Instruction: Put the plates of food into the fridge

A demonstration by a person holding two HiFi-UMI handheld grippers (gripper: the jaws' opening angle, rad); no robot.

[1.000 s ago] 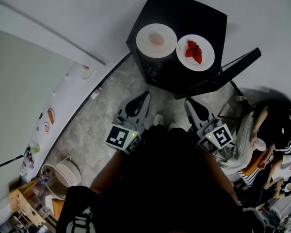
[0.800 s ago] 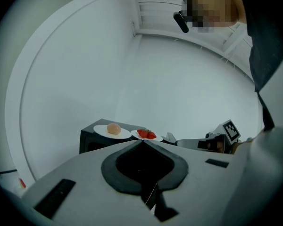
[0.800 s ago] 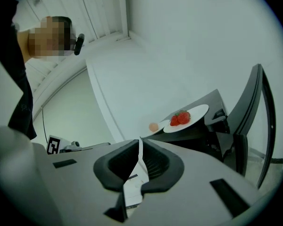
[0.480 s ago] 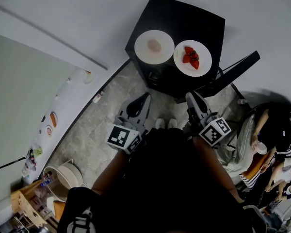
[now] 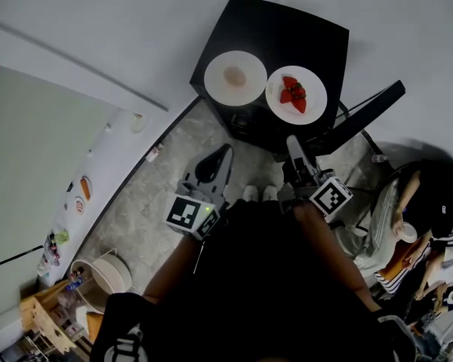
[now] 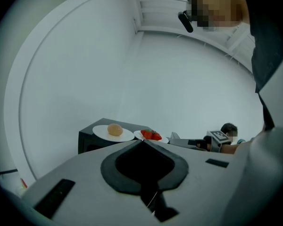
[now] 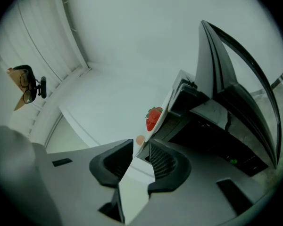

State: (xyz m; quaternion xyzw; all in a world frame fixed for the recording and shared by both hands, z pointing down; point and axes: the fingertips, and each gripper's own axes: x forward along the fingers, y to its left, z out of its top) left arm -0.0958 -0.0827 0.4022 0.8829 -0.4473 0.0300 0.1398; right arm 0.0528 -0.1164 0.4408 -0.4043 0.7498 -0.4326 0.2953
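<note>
Head view: two plates [image 5: 249, 65] [image 5: 312, 89] atop fridge [image 5: 287, 36]; left hand-held gripper [image 5: 225, 153] closed, right hand-held gripper [image 5: 294, 145] just opening, empty.

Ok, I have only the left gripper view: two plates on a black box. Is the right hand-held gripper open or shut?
Observer: Open. The right hand-held gripper shows, in its own view, jaws that have just been opening, with nothing gripped between them.
Operator: Is the fridge door open?
Observer: Yes, the head view shows the fridge door swung out to the right.
Operator: Which plate is that gripper near?
Observer: The strawberry plate. It points toward it from in front, not touching.
</note>
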